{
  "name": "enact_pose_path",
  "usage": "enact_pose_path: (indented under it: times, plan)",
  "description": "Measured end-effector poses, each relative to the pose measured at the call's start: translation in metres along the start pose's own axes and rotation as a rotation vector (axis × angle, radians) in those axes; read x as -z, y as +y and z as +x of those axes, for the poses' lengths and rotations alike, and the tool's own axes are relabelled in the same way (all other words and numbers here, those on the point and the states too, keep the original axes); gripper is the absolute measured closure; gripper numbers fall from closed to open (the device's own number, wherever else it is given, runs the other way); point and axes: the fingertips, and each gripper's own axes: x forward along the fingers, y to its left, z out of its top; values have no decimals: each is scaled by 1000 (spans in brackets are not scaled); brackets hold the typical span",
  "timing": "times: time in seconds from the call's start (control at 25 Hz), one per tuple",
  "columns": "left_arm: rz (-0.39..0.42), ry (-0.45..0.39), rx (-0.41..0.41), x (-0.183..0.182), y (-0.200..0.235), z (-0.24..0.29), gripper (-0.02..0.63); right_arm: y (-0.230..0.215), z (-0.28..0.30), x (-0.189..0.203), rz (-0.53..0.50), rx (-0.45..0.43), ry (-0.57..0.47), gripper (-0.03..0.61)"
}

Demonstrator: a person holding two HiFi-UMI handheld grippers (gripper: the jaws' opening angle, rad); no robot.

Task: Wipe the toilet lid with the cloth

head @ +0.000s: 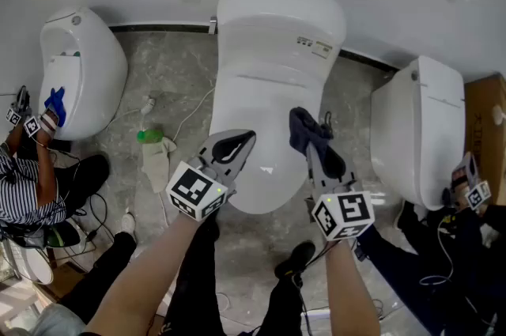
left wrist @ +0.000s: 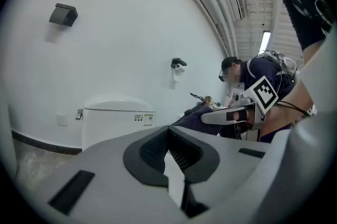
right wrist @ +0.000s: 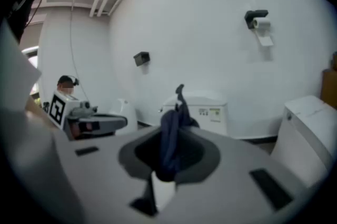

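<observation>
The white toilet lid (head: 269, 89) is down in the middle of the head view, below its tank (head: 281, 10). A dark blue cloth (head: 307, 130) hangs bunched over the lid's right front, with my right gripper (head: 312, 149) shut on it. In the right gripper view the cloth (right wrist: 176, 107) sticks up out of the closed jaws of my right gripper (right wrist: 175, 128). My left gripper (head: 248, 137) hovers over the lid's left front with its jaws together and nothing in them. The left gripper view shows the left gripper (left wrist: 168, 130), the cloth (left wrist: 196, 115) and the tank (left wrist: 113, 120).
A second toilet (head: 83, 69) stands at the left, where another person holds a blue cloth (head: 54, 103). A third toilet (head: 423, 129) is at the right beside a cardboard box (head: 484, 121). A green bottle (head: 149, 136), a rag (head: 158, 160) and cables lie on the floor.
</observation>
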Motion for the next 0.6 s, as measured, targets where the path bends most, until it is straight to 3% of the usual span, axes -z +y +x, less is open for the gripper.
enact_pose_path:
  times: [0.32,0.6]
  plan:
    - [9,-9,20,3,16,12,601,-27,47,29,-210,34,119,517]
    - [8,26,39,17,30,24,601,-81,111,39,-687,80,262,517]
